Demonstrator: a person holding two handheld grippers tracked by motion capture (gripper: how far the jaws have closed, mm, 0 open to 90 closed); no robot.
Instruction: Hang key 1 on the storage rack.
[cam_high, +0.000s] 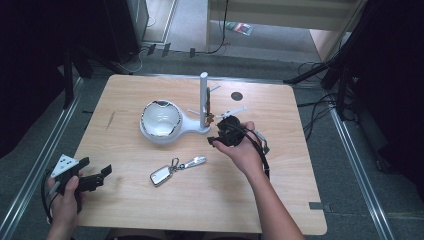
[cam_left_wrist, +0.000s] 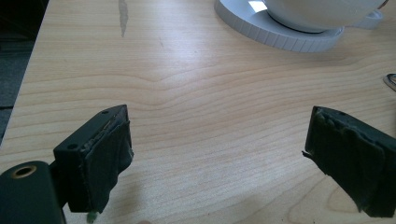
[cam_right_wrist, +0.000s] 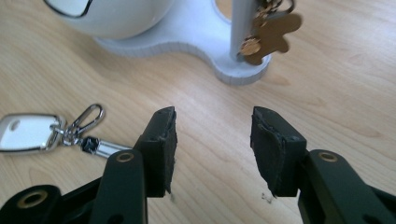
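So the setup is a wooden table (cam_high: 150, 95) with a white key stand (cam_high: 172, 127) sitting around the middle, a bit toward the far edge. It's a round bowl on one end and an upright post (cam_high: 203, 100) with little pegs on the other. A tan bear-shaped tag (cam_right_wrist: 273, 32) with some small metal bits already hangs off the post, so the pegs are clearly meant for hanging keys.

The loose key fob (cam_high: 161, 175) with its clip and metal strap lies flat on the table, nearer the front edge and roughly central, well apart from the stand. In the right gripper view it's off to the left of the jaws, not between them.

The right gripper (cam_high: 226, 132) hovers just beside the base of the post, jaws apart and holding nothing. My guess is it's about to swing over for the fob, since that's the one thing lying loose and it sits near that hand.

The left gripper (cam_high: 95, 179) is parked near the front left corner, jaws wide apart and empty, just bare wood between them. Looks like it's keeping out of the way, maybe ready to steady the stand if it wobbles.
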